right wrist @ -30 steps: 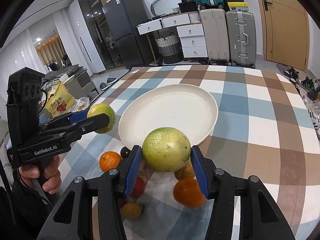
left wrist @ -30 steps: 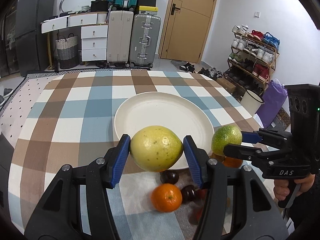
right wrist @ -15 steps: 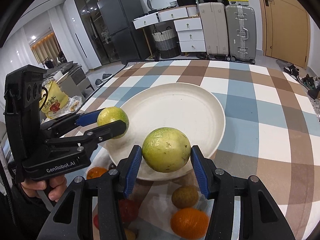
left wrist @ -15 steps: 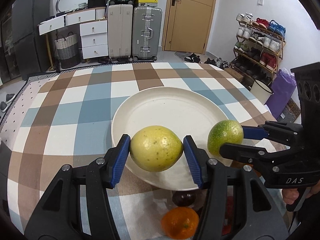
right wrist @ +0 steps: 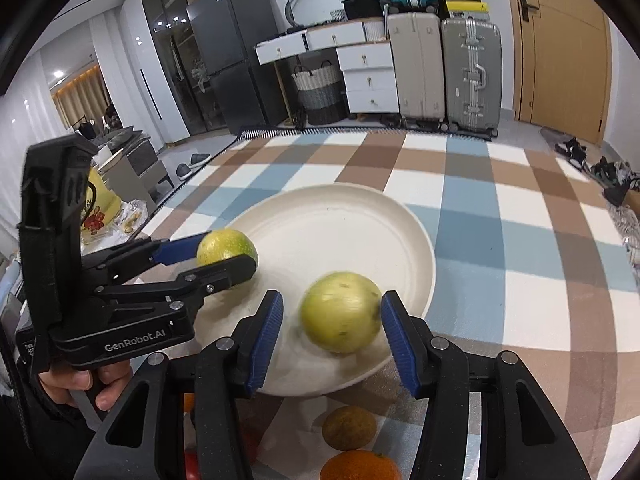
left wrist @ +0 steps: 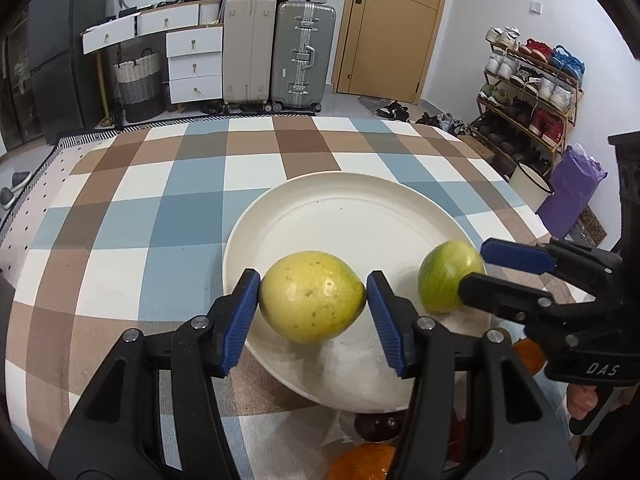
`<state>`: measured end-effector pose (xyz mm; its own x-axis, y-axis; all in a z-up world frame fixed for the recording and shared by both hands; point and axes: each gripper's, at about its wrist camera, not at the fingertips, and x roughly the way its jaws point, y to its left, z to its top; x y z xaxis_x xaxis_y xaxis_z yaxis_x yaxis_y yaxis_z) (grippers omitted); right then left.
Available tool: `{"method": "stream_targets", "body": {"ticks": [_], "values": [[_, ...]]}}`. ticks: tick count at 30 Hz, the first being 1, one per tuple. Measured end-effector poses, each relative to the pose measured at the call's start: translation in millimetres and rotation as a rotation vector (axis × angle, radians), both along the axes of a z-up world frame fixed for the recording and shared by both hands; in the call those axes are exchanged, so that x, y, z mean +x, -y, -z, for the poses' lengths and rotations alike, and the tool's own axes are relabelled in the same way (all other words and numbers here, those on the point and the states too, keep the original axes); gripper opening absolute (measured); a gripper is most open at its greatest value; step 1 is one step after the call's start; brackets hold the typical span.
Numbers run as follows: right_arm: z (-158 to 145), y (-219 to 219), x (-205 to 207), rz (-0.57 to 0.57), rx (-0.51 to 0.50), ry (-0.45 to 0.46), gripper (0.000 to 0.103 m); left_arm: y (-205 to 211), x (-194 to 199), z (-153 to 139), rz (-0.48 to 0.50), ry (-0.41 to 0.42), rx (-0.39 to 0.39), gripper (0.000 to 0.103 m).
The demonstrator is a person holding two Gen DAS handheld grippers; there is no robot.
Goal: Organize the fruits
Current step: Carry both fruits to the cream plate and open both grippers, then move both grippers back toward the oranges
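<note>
My left gripper (left wrist: 313,304) is shut on a yellow-green fruit (left wrist: 312,302) and holds it over the near rim of the white plate (left wrist: 352,216). It also shows in the right wrist view (right wrist: 226,254) at the plate's left side. My right gripper (right wrist: 332,322) has its jaws apart. A green fruit (right wrist: 340,312) is blurred between them, with a gap at the left pad (right wrist: 266,334), low over the plate (right wrist: 340,216). In the left wrist view this green fruit (left wrist: 446,276) sits at the right gripper's tips.
Loose fruits lie on a white cloth in front of the plate: an orange (right wrist: 358,466), a brownish fruit (right wrist: 349,427), a dark plum (left wrist: 376,426). The checked tablecloth (left wrist: 160,208) stretches behind. Suitcases (left wrist: 302,54) and a shoe rack (left wrist: 528,88) stand beyond the table.
Both grippers moved forward from the fruit pile to over the plate. The right gripper's jaws have opened and the green fruit is dropping free, blurred.
</note>
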<state>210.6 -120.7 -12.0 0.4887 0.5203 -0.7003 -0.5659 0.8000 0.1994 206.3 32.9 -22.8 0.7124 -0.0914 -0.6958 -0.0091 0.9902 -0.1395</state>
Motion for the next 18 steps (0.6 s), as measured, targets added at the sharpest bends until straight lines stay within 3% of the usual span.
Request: {"method": "stream_targets", "body": {"ticks": [3, 5, 7, 11, 18], "values": [[-6.9, 5.1, -3.8, 0.004, 0.007, 0.007, 0.062, -1.0, -6.1, -7.5, -0.006, 0.025, 0.000, 0.054], [-10.5, 9.2, -8.0, 0.009, 0.008, 0.011, 0.071, -1.0, -12.2, -14.2, -0.007, 0.040, -0.006, 0.060], [-14.5, 14.2, -13.1, 0.011, 0.007, 0.020, 0.080, -0.6, -20.0, -20.5, -0.016, 0.048, -0.004, 0.079], [-22.3, 26.6, -25.3, 0.029, 0.026, 0.039, 0.096, -0.4, -37.3, -31.0, -0.017, 0.066, 0.007, 0.084], [-26.4, 42.2, -45.2, 0.046, -0.017, 0.039, 0.102, -5.3, -77.8, -43.7, -0.052, 0.079, 0.012, 0.102]]}}
